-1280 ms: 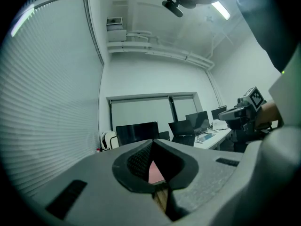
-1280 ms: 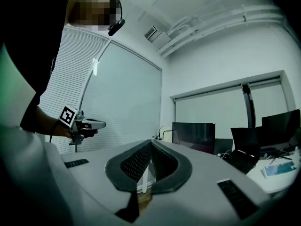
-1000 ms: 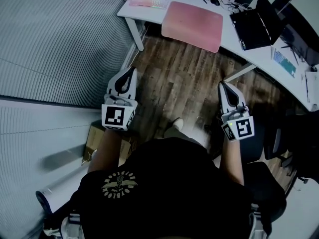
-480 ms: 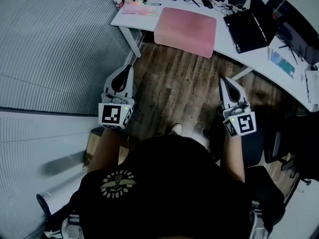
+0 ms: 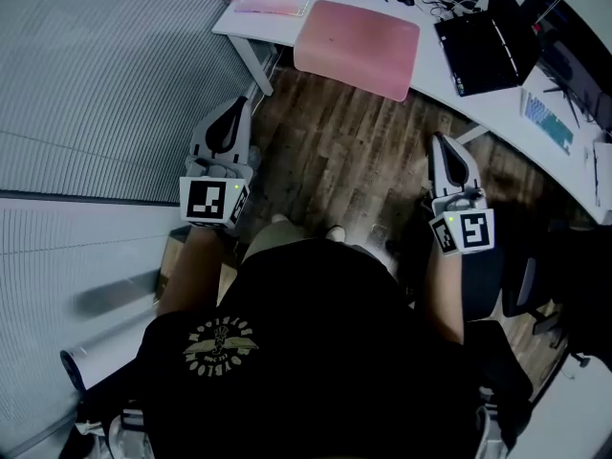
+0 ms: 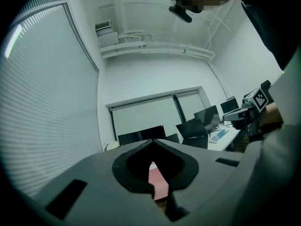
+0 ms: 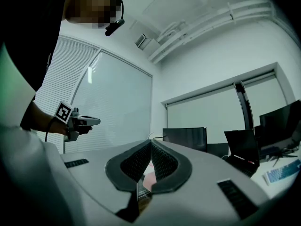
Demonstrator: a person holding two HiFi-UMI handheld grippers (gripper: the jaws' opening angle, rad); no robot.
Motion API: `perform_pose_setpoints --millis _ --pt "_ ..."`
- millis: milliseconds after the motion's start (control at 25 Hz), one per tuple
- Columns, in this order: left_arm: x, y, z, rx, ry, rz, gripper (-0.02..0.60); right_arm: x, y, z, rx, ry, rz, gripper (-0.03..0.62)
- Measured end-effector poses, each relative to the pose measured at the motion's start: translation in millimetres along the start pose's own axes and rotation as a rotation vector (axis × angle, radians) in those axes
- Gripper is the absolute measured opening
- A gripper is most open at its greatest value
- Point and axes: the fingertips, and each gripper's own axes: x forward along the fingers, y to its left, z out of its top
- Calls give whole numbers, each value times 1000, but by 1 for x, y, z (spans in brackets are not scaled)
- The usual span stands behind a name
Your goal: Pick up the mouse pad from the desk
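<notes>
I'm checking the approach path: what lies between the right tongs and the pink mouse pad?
Between the shut right tongs and the mouse pad there is only wooden floor and the front edge of the desk, as the head view shows.

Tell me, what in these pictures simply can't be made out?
- Mouse pad: whole in the head view; in the left gripper view the shut left tongs hide all but a pink sliver.
- Clutter at the desk's back edge, head view: too small to identify.
- White object, head view: cut off by the right edge.
- Floor beneath the person, head view: hidden by their body.
</notes>
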Motion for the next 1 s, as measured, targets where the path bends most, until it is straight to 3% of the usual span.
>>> perform_pose_setpoints --millis 360,1000 --pt "17 6 -33 -54 17 -20 8 4 -12 -15 -24 50 -67 2" --pt "70 17 -36 -101 -31 -72 6 42 -24 -13 -58 69 -78 2"
